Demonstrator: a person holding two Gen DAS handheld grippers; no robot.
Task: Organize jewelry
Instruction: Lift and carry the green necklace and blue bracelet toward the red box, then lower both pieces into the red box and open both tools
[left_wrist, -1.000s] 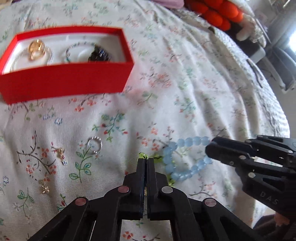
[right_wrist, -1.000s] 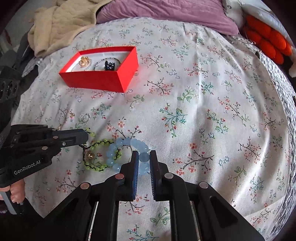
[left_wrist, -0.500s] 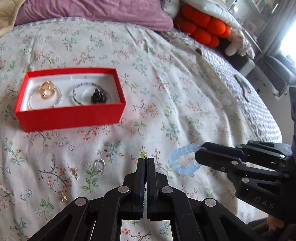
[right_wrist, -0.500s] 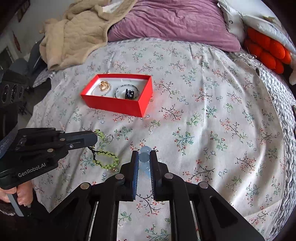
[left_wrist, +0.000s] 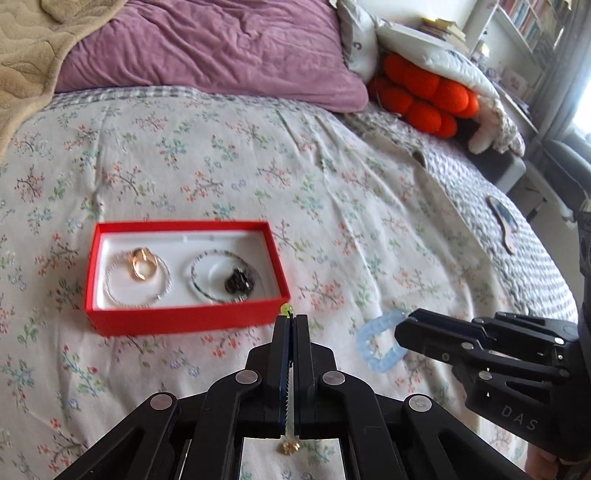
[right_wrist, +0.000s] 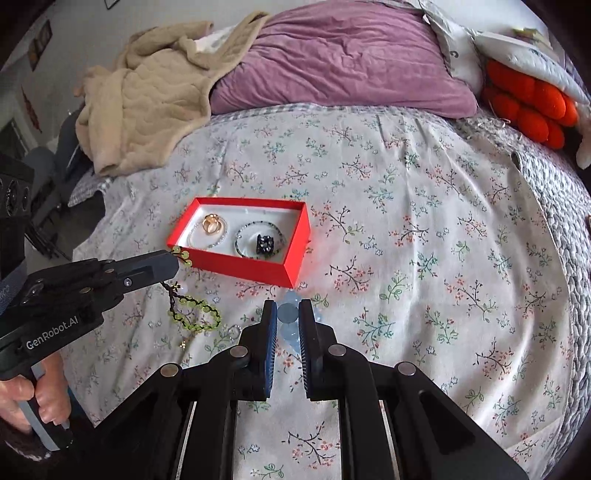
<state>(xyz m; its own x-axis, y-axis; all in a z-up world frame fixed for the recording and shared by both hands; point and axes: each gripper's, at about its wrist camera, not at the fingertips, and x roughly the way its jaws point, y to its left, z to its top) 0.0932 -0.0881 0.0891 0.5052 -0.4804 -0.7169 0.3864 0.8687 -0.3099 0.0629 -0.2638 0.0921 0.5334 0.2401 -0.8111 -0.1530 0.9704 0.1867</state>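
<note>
Left tool (right_wrist: 176, 258): pressed tight on a green beaded bracelet (right_wrist: 194, 314), which dangles above the bed (right_wrist: 424, 221). Red box (right_wrist: 295, 266): on the floral bedspread, open, holding a gold ring (right_wrist: 213, 224), thin bangles (left_wrist: 218, 275) and a dark beaded piece (right_wrist: 264, 244). Right tool (right_wrist: 287, 314): pinching a pale blue bead bracelet (left_wrist: 376, 345), lifted clear of the bedspread, just right of the box.
</note>
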